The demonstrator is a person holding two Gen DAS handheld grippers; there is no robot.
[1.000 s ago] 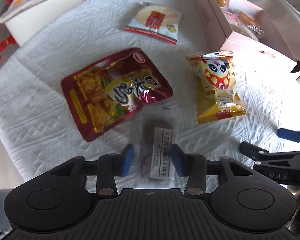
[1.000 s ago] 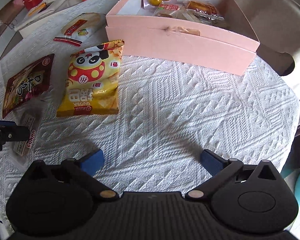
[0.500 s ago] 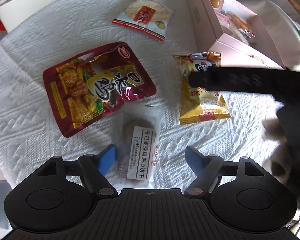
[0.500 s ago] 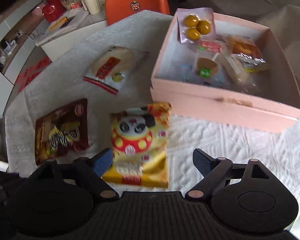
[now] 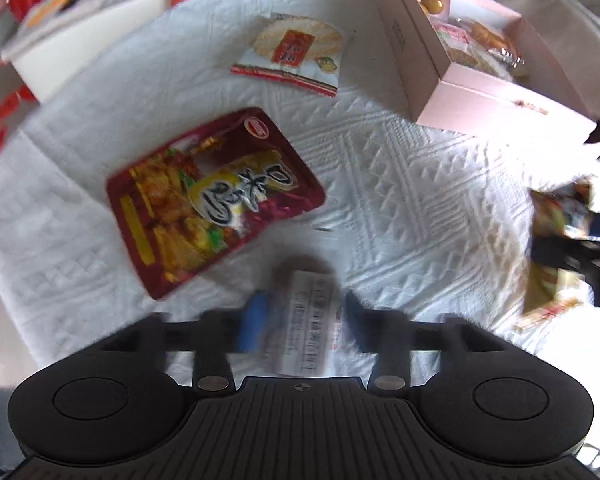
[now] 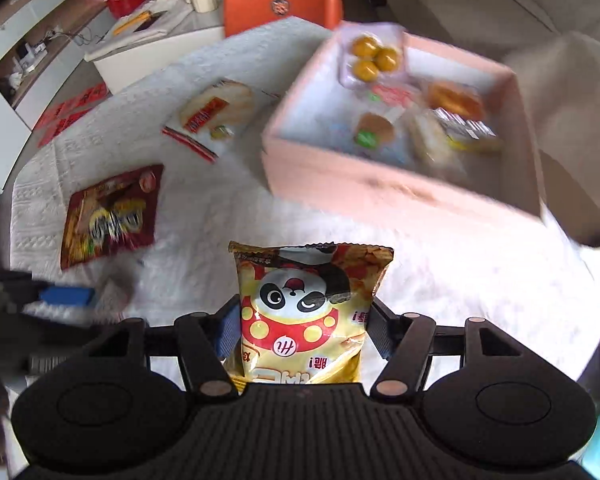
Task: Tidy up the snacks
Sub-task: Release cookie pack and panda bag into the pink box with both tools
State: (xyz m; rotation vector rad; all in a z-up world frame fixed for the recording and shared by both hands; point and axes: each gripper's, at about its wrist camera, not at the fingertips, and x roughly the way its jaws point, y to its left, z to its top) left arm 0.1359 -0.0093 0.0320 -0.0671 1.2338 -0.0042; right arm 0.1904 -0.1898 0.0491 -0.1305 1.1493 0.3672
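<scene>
Right gripper (image 6: 302, 334): jaws, wide a second ago, now closing on panda chip bag (image 6: 306, 312); bag gone from counter (image 5: 400, 184), held clear of cloth, upright between jaws.
Left gripper (image 5: 302, 322): jaws opened wide, now closing narrow around clear biscuit packet (image 5: 306, 320) at near counter edge; blur hides whether pads press.
Meaning: two snacks likely bound for pink box (image 6: 380, 196) at far right corner, already part filled.
Left out: red pouch (image 5: 216, 200) mid-counter, rice cracker pack (image 5: 296, 54) toward far edge.
Path to box clear; watch its near wall.
</scene>
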